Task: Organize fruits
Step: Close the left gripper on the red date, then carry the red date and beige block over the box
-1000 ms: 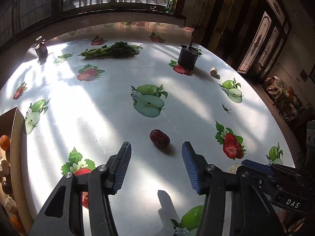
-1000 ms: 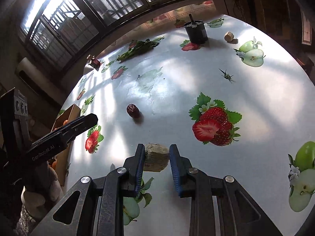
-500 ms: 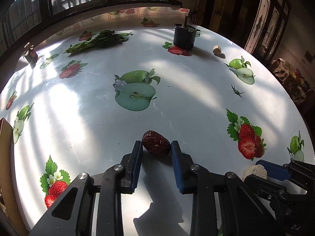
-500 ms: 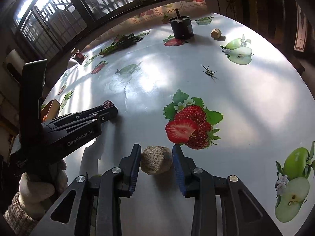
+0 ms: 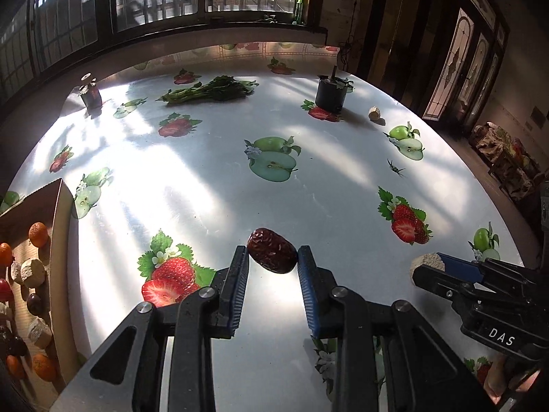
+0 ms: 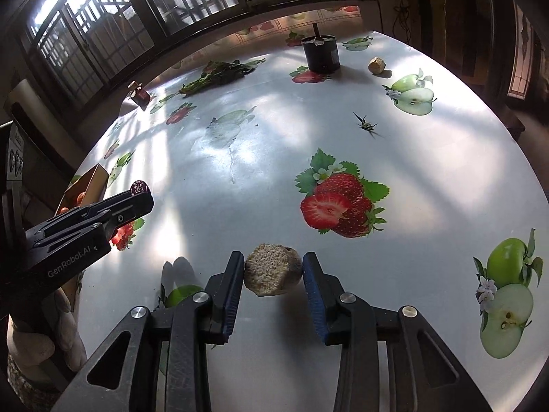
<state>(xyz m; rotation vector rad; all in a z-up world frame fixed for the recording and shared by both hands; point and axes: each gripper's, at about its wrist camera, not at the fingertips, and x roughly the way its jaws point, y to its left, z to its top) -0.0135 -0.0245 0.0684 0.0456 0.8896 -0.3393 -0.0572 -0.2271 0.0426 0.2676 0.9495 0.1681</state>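
A dark red wrinkled date [image 5: 272,250] sits pinched between the blue pads of my left gripper [image 5: 272,259], just above the fruit-print tablecloth. From the right wrist view the same date [image 6: 140,187] shows at the tip of the left gripper [image 6: 139,197]. My right gripper [image 6: 272,274] is shut on a rough beige chunk [image 6: 272,269], with both pads against its sides. That chunk [image 5: 429,263] also shows at the right gripper's tip in the left wrist view. A cardboard box [image 5: 58,240] at the left edge holds small orange fruits, beige chunks and dark dates.
Far across the table stand a black pot [image 5: 329,94], a bunch of leafy greens [image 5: 212,91] and a small dark bottle [image 5: 91,94]. Another beige chunk [image 5: 374,114] lies right of the pot. A gloved hand [image 6: 31,340] holds the left gripper.
My left gripper went forward to the date, shut on it and drew back toward the box side. The right gripper's jaws stand slightly wider around the chunk, which has turned.
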